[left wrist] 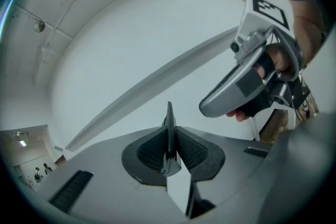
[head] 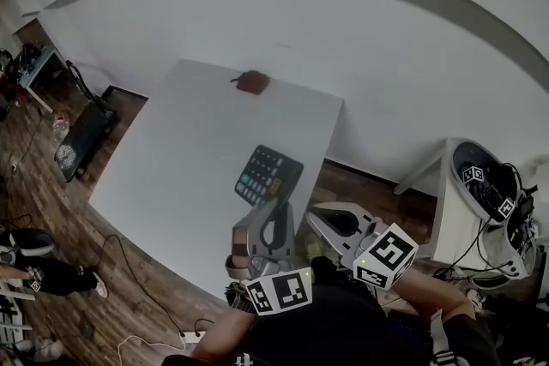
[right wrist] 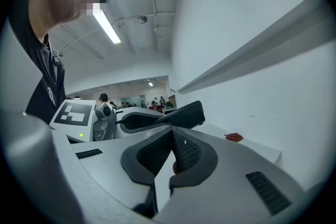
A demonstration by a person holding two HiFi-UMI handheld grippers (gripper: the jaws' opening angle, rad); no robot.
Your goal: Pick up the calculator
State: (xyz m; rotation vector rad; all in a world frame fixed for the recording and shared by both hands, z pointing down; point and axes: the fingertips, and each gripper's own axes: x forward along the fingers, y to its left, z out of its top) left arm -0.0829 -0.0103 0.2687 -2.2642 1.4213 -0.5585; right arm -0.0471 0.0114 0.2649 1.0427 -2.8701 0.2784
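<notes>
left gripper [head: 273, 217] clamps the near edge of the dark flat plastic calculator [head: 268, 176], whose long axis points away; right gripper [head: 319, 217] closed, empty, just beside

The right hand-held gripper [right wrist: 171, 134], jaws seemingly together, faces the calculator [right wrist: 184, 114] the left hand-held gripper [right wrist: 159, 119] grips.

Before me lies a white rectangular tabletop [head: 171, 167], with a small reddish-brown lump [head: 252, 81] alone near its far edge. To my left a flat black case [head: 81, 137] rests on the brown wooden floor [head: 51, 210]. At my right a white round stand [head: 455, 201] holds tangled black cables [head: 493, 184].
</notes>
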